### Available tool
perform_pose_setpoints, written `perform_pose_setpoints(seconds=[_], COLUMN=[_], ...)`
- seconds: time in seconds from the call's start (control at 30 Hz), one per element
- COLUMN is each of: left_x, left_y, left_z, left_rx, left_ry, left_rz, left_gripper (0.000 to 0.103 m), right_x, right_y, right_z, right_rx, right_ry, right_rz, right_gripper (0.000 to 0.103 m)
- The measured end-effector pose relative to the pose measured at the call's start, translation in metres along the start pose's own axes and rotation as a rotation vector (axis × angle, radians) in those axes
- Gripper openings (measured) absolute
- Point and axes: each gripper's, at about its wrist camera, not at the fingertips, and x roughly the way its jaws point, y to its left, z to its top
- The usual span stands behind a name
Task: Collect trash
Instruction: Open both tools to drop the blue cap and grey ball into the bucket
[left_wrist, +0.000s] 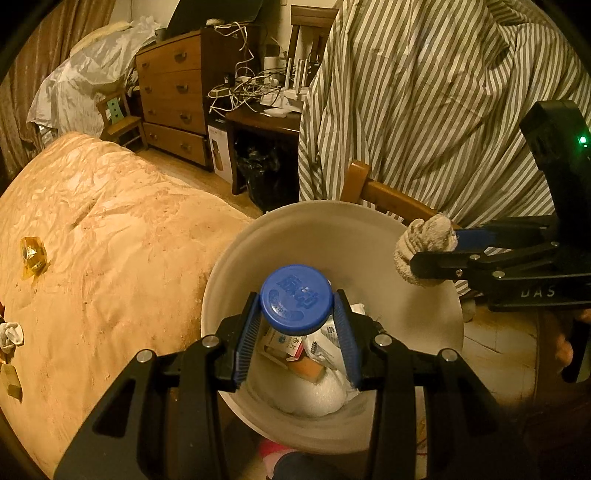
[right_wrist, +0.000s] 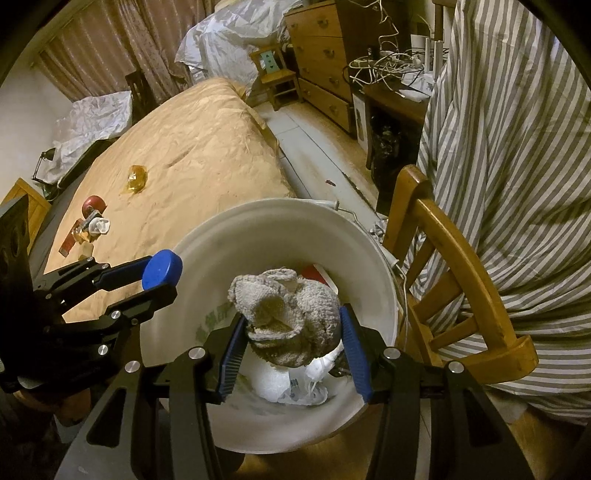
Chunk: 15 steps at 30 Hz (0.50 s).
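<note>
The left gripper (left_wrist: 297, 325) clamps a round blue plastic cap (left_wrist: 295, 297); the right gripper (right_wrist: 293, 341) clamps a crumpled grey knitted sock (right_wrist: 286, 317). Both hang over the white plastic bucket (right_wrist: 207, 258). Releasing near the rim risks spillage outside.

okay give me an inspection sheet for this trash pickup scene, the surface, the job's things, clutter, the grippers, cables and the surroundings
Surface: bed under a tan cover, rumpled.
Job's things: white bucket beside the bed, holding packaging and white bags; blue cap and balled grey rag held over it.
Clutter: amber wrapper, a red round item and small scraps lie on the bed.
Grippers: left gripper is shut on the blue cap; right gripper is shut on the rag.
Cables: white tangle on the dark side table.
Surroundings: wooden chair draped with striped cloth, chest of drawers, curtains.
</note>
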Motion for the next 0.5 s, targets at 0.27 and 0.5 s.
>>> perform_pose_setpoints(seconds=[0.27,0.5], left_x=[-0.0050,-0.0041], left_y=[0.0010,0.0099], left_z=[0.0000,0.0005], left_rx=[0.002,-0.020], left_ry=[-0.023,-0.017], left_rz=[0.034,0.045], left_gripper=[0.070,0.071], right_x=[0.0022,0.0004], right_y=[0.0006,-0.0041], right_z=[-0.0020,-0.0045], right_rx=[0.015,0.037], right_ry=[-0.018,-0.022], right_rz=[0.003,0.015], right_gripper=[0.059,0.066])
